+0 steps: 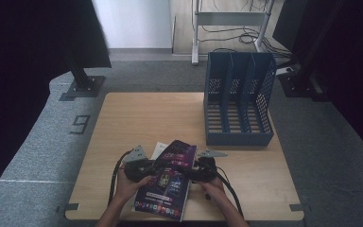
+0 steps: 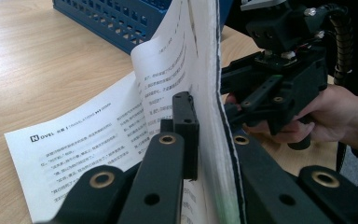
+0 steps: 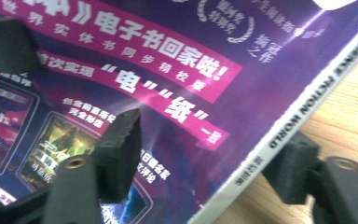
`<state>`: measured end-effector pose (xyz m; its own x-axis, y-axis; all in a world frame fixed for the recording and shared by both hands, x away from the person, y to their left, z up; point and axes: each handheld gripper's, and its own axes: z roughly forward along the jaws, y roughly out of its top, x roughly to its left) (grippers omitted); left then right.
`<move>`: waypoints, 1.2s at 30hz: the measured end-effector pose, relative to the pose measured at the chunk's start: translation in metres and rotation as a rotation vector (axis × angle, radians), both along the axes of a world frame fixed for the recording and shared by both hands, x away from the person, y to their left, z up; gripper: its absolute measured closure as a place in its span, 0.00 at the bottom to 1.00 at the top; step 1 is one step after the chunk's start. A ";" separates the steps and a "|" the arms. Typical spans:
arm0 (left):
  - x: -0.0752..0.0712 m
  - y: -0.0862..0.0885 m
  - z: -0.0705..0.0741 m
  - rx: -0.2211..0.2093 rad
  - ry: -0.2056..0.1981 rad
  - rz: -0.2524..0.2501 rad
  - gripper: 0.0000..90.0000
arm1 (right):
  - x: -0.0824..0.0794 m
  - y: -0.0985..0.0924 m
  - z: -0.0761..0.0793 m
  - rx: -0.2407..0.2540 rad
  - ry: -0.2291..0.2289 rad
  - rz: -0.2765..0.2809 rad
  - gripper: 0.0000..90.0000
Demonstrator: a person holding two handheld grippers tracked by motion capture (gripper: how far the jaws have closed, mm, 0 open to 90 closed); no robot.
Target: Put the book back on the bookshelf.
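A magazine (image 1: 168, 182) with a purple cover is tilted up near the table's front edge, between my two grippers. My left gripper (image 1: 144, 169) is shut on a wad of its white printed pages (image 2: 168, 56), which stand on edge between the jaws (image 2: 205, 121). One page (image 2: 74, 135) curls away and lies flat on the wood. My right gripper (image 1: 196, 169) comes in from the opposite side. Its jaws (image 3: 205, 154) straddle the spine edge of the cover (image 3: 168, 70), one pad over the cover and the other past the spine, with a gap showing.
A blue slotted file rack (image 1: 238, 101) stands at the back right of the wooden table (image 1: 151, 118). The person's hand (image 2: 335, 112) grips the right gripper's handle. Cables trail from both grippers toward the front edge.
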<state>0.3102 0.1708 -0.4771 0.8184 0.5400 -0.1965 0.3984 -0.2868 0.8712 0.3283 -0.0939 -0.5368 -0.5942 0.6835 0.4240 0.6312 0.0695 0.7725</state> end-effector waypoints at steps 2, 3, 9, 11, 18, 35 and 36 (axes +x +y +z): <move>0.000 0.000 0.000 0.000 0.000 0.000 0.98 | 0.000 -0.001 -0.001 -0.002 0.001 -0.013 0.48; 0.000 0.000 0.000 0.002 0.000 0.000 0.98 | 0.000 -0.001 -0.001 -0.010 -0.006 -0.016 0.49; 0.001 -0.002 -0.003 0.017 0.004 0.005 0.97 | 0.000 -0.001 -0.001 -0.044 -0.026 -0.017 0.55; 0.002 -0.002 -0.003 0.015 0.006 0.006 0.97 | -0.001 -0.001 0.000 -0.050 -0.036 -0.014 0.57; 0.007 0.000 -0.010 0.019 0.034 0.027 0.94 | -0.002 -0.002 0.001 -0.065 -0.041 -0.017 0.65; 0.026 0.020 -0.027 0.043 0.123 0.126 0.86 | -0.005 0.002 0.003 -0.126 -0.107 -0.005 0.68; 0.026 0.020 -0.027 0.043 0.123 0.126 0.88 | -0.005 0.002 0.003 -0.126 -0.107 -0.005 0.68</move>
